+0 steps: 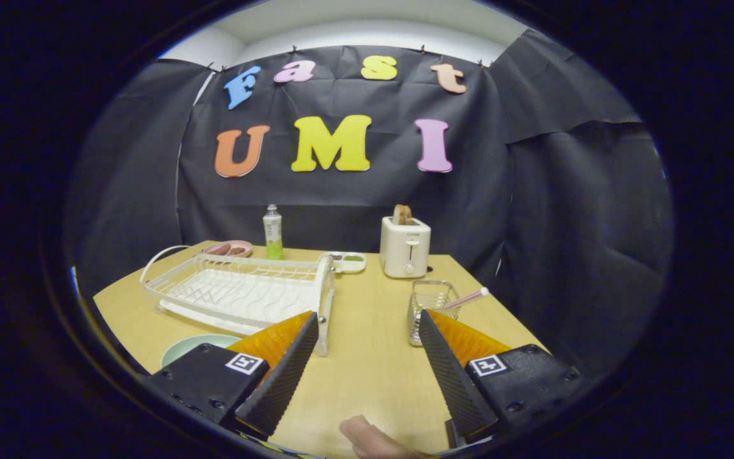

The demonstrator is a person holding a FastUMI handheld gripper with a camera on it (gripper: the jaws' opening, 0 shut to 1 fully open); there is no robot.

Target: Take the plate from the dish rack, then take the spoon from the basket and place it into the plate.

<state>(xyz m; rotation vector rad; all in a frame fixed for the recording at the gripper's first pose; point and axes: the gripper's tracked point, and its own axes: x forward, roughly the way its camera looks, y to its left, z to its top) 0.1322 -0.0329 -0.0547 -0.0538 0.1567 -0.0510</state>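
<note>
My gripper (367, 319) is open over the wooden table (367, 370), with nothing between its fingers. A pale green plate (198, 346) lies flat on the table just left of the left finger, which partly hides it. The white wire dish rack (239, 290) stands beyond the left finger, and its rails look bare. A thin upright white piece (325, 299) stands at the rack's right end; I cannot tell whether it is a plate seen edge-on. Just beyond the right fingertip stands a small wire basket (429, 305). A pink-handled spoon (469, 297) leans out of it to the right.
A white toaster (405, 248) holding a slice of bread stands at the back, behind the basket. A small bottle (272, 233), a pink dish (230, 248) and a white compartment tray (349, 261) sit behind the rack. Part of a person's hand (367, 440) shows below the fingers.
</note>
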